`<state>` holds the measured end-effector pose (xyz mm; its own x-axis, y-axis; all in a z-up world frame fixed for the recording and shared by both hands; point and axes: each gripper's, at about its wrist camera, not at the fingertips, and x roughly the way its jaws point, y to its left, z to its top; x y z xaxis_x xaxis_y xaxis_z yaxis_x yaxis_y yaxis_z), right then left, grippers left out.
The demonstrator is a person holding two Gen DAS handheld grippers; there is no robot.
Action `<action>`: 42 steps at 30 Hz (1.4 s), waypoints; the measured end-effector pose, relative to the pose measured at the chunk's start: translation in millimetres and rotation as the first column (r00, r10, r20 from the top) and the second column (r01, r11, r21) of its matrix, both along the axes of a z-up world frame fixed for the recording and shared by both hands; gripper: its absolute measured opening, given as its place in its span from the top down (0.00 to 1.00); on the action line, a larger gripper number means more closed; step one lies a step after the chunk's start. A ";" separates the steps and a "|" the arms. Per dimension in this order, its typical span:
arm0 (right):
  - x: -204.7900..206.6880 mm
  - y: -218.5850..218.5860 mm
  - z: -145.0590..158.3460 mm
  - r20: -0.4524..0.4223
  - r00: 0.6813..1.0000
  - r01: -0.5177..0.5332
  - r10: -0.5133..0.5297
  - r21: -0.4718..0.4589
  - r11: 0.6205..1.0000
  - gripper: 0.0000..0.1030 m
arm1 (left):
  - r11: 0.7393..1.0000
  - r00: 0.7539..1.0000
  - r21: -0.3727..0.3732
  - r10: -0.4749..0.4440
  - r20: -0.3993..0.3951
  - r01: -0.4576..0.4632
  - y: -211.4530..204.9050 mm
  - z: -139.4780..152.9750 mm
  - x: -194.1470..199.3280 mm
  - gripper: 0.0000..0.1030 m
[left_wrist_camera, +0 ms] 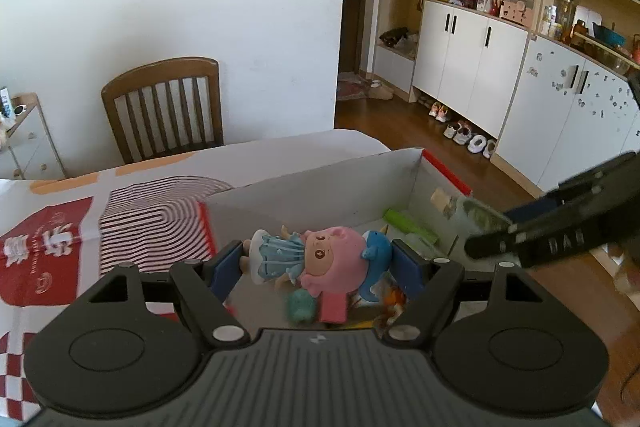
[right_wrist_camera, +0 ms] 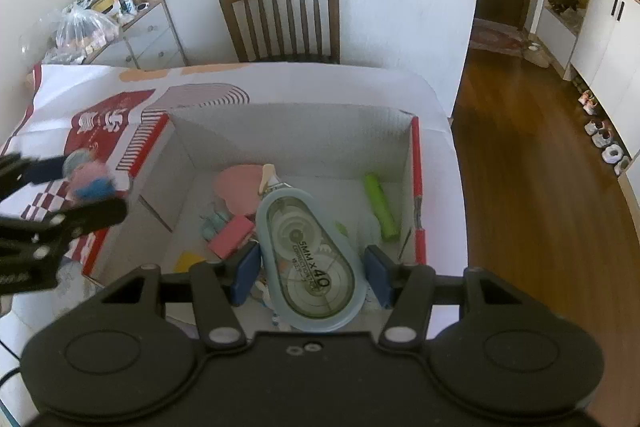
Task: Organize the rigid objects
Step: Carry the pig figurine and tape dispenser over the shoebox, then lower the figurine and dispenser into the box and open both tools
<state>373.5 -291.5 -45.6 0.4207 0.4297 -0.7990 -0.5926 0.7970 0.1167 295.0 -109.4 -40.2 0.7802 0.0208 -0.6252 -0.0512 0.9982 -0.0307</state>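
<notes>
Tablecloth (right_wrist_camera: 328,87), patterned red and white, covers the table at the far left, with a wooden chair (right_wrist_camera: 280,19) pushed in behind it against the white wall. My left gripper (left_wrist_camera: 316,263) has its jaws partly spread and closed on a doll (left_wrist_camera: 308,259), pink-haired and in a blue dress, lying crosswise between the blue pads; it hangs over the near left part of the open box (right_wrist_camera: 296,127). From my right camera that gripper sits just outside the box's left wall. Inside the box lie a pink block (right_wrist_camera: 232,237), a pink disc (right_wrist_camera: 236,187) behind it, a small teal piece (right_wrist_camera: 214,223), a yellow scrap (right_wrist_camera: 188,261) and, by the right wall, a green tube (right_wrist_camera: 380,207). My right gripper (right_wrist_camera: 310,273) holds a correction tape (right_wrist_camera: 308,259) between half-open jaws, tip pointing away from me, above the box's middle and hiding part of what lies under it. Right of the table run the wooden floor, white cupboards (left_wrist_camera: 468,55) and a row of shoes (left_wrist_camera: 468,135).
</notes>
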 end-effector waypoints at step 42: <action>14.2 44.6 -64.3 -0.052 0.970 -0.242 0.237 -0.166 0.956 0.45 | 0.988 0.925 -0.039 0.125 -0.360 -0.148 -6.0 -98.5 145.5 0.24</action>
<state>387.7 -246.9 -109.9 0.2960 0.3716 -0.8799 -0.7669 0.6416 0.0130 440.5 -115.3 -138.7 0.4990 0.0618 -0.8644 -0.2061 0.9773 -0.0491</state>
